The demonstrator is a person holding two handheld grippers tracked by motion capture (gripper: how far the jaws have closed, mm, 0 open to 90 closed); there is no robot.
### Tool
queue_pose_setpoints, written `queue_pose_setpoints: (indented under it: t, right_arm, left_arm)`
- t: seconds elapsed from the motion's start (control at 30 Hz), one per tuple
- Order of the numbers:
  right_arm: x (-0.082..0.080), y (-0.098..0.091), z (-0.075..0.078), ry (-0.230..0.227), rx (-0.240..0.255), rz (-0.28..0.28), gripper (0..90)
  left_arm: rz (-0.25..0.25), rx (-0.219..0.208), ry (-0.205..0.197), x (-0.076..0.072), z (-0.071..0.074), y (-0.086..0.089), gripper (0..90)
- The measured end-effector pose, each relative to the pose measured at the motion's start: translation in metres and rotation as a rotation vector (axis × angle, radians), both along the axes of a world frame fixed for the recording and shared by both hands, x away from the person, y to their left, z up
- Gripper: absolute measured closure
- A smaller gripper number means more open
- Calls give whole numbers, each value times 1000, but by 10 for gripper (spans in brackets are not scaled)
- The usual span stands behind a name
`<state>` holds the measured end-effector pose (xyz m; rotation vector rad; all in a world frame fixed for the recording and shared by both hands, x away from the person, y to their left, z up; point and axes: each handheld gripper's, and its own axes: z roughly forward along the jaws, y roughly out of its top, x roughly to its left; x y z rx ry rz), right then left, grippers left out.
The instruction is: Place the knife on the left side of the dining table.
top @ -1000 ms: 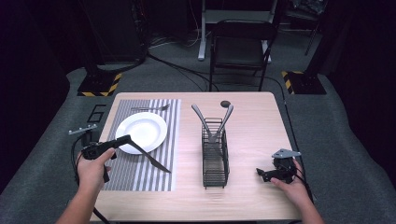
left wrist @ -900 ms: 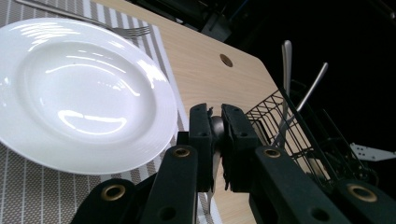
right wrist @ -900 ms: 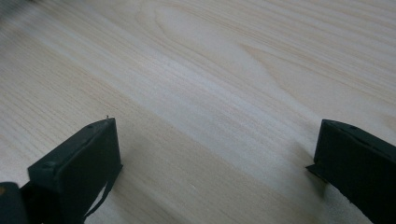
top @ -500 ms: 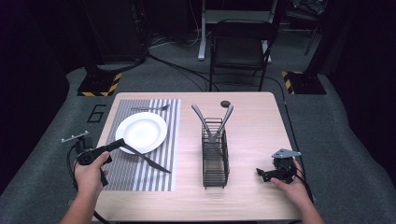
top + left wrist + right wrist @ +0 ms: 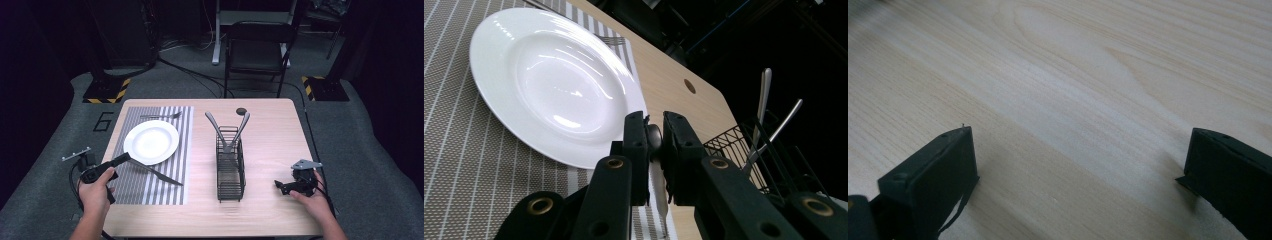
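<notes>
Left hand-held gripper [image 5: 125, 159] is sitting at the near left corner of the bench [image 5: 270, 145], over the near left part of the striped mat [image 5: 150, 187]. Its jaws are clamped on the handle end of a knife [image 5: 159, 173]. In the left gripper view [image 5: 654, 145] the rounded metal handle is showing pinched between the two pads, with the rest of the knife running down and away below the jaws. In the high view the knife is stretching from the jaws to the right and toward the person, lying low over the mat; whether its tip is touching the mat, I cannot tell.

A white plate [image 5: 151, 142] is lying just beyond and right of the left gripper, on the same mat, its near rim close to the knife. A fork [image 5: 161, 116] is lying on the mat on the far side of the plate.

A black wire rack [image 5: 230, 167] is standing between the two grippers, mid-bench, with two metal utensils [image 5: 227, 129] leaning crossed in its far end. A small dark hole [image 5: 241, 110] is showing in the bench beyond the rack.

Right hand-held gripper [image 5: 281, 186] is resting at the near right of the bench, well apart from the rack, pointing toward it. Its jaws are standing wide apart [image 5: 1078, 175], with bare wood between them.
</notes>
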<state>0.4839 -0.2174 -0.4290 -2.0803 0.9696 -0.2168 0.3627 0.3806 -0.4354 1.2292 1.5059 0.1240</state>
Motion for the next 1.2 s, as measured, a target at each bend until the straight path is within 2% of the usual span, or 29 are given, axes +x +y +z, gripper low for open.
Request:
queue_pose_setpoints:
  t: [0.13, 0.3, 0.4, 0.8, 1.2]
  right_arm:
    - [0, 0, 0, 0, 1, 0, 0]
    - [0, 0, 0, -1, 1, 0, 0]
    - [0, 0, 0, 0, 0, 0, 0]
    - [0, 0, 0, 0, 1, 0, 0]
    - [0, 0, 0, 0, 1, 0, 0]
  left_arm:
    - [19, 6, 3, -1, -5, 3, 801]
    - [41, -19, 12, -2, -15, 9, 794]
    - [37, -14, 8, -3, -19, 12, 788]
    - [78, -56, 12, -9, -42, 22, 772]
    - [114, -86, 36, -12, -58, 27, 763]
